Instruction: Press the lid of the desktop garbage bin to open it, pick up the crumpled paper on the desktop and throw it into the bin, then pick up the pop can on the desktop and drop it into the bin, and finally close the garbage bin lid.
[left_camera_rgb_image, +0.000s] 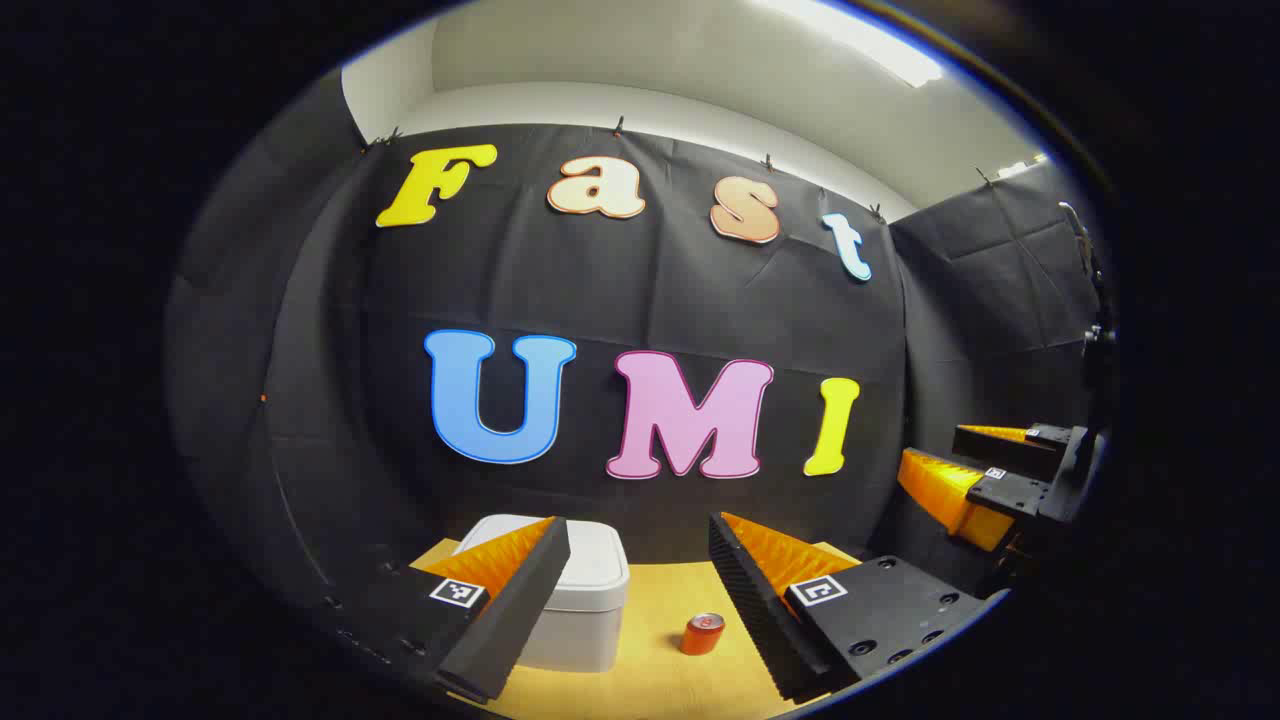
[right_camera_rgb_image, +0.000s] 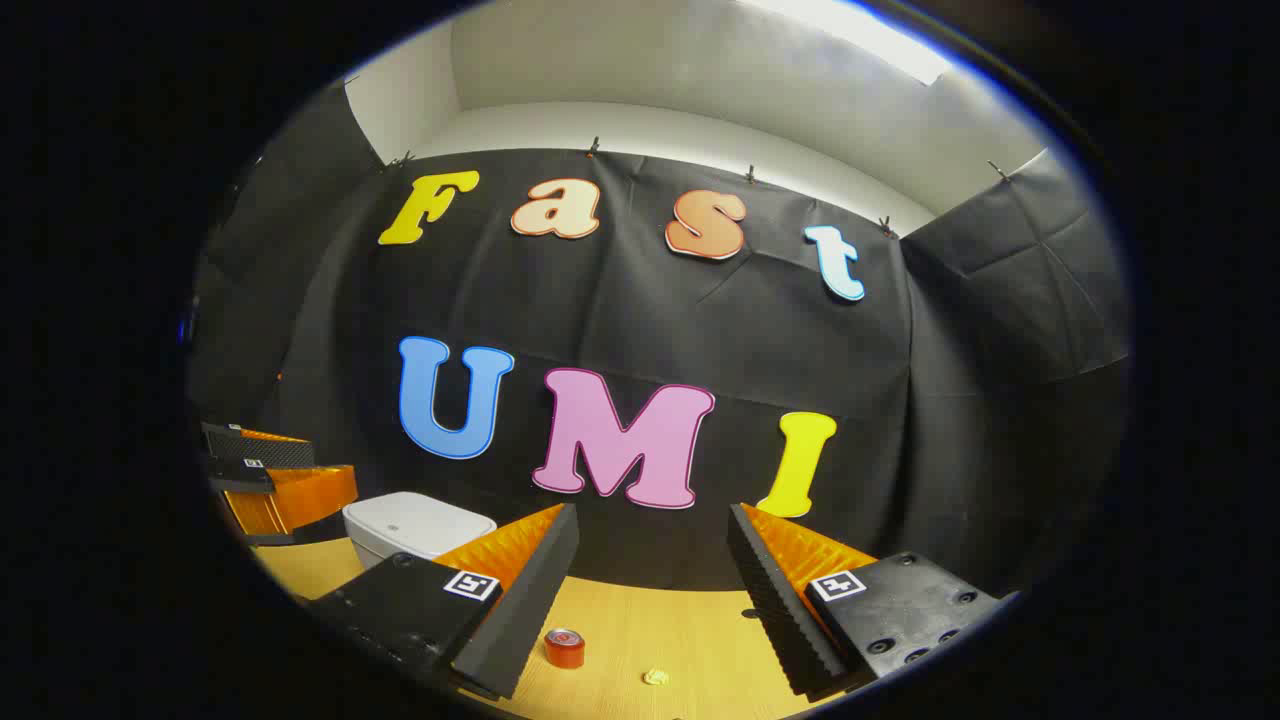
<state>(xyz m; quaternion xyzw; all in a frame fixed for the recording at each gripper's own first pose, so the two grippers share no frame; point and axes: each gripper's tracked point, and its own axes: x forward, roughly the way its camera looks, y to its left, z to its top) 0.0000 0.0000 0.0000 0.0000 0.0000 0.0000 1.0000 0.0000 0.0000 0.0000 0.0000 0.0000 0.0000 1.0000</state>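
Note:
A white garbage bin (left_camera_rgb_image: 585, 600) with its lid down stands on the wooden desktop (left_camera_rgb_image: 660, 680), partly behind my left gripper's left finger. A red pop can (left_camera_rgb_image: 703, 634) stands upright to the bin's right. My left gripper (left_camera_rgb_image: 640, 535) hangs open above them, nothing between its fingers. In the right gripper view the bin (right_camera_rgb_image: 415, 525) sits at the left, the can (right_camera_rgb_image: 565, 648) stands near the middle, and a small crumpled paper (right_camera_rgb_image: 656, 677) lies to the can's right. My right gripper (right_camera_rgb_image: 652, 525) is open and holds nothing. Each gripper shows at the other view's edge: the right gripper (left_camera_rgb_image: 975, 470), the left gripper (right_camera_rgb_image: 265, 470).
Black cloth walls close the booth behind and at both sides of the desktop (right_camera_rgb_image: 680, 630). Bare wood lies between the can and the paper and in front of the bin.

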